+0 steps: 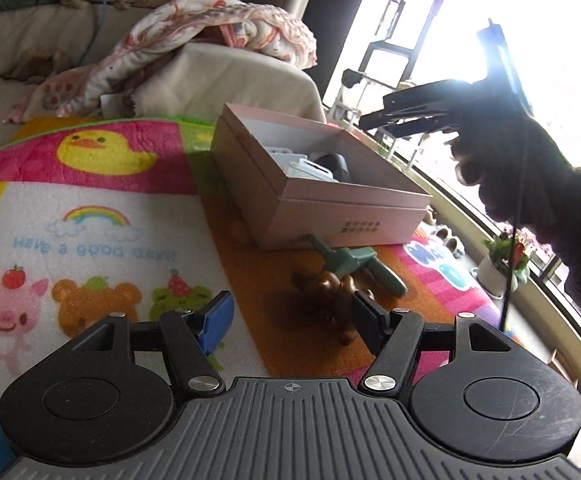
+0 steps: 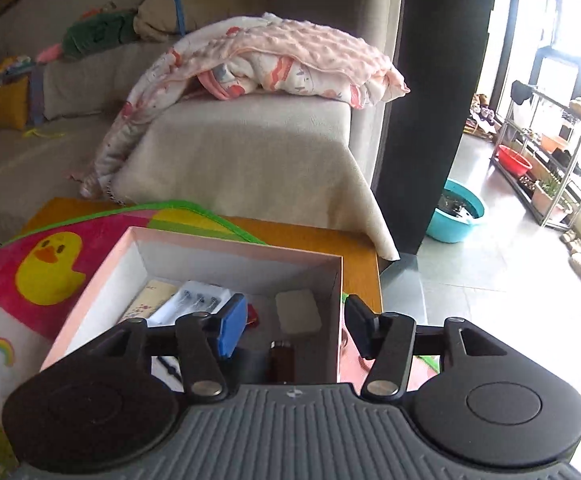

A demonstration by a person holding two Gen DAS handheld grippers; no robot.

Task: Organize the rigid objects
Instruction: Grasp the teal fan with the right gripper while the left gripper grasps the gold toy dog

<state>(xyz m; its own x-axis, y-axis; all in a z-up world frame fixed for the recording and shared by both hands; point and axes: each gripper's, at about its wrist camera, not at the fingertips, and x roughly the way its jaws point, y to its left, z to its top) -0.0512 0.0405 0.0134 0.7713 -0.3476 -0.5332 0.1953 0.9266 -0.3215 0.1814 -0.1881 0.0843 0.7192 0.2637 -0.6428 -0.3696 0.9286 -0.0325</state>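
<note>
A pink cardboard box [image 1: 330, 204] stands open on the table and holds several small items. In front of it lie a green toy plane [image 1: 354, 264] and a brown figurine [image 1: 326, 292]. My left gripper [image 1: 290, 320] is open and empty, low over the mat, with the figurine just ahead between its fingers. My right gripper [image 2: 296, 326] is open and empty above the box [image 2: 90, 292]. It also shows in the left wrist view [image 1: 374, 116], held high over the box. Inside the box I see a white battery case [image 2: 194, 304], a white block [image 2: 298, 312] and a brown item [image 2: 281, 360].
A colourful cartoon mat [image 1: 90, 220] covers the orange table [image 2: 354, 252]. A beige sofa [image 2: 230, 152] with a pink blanket [image 2: 290, 60] stands behind. To the right are a window, a potted plant [image 1: 506, 260], a teal basin [image 2: 456, 216] and a metal shelf [image 2: 550, 148].
</note>
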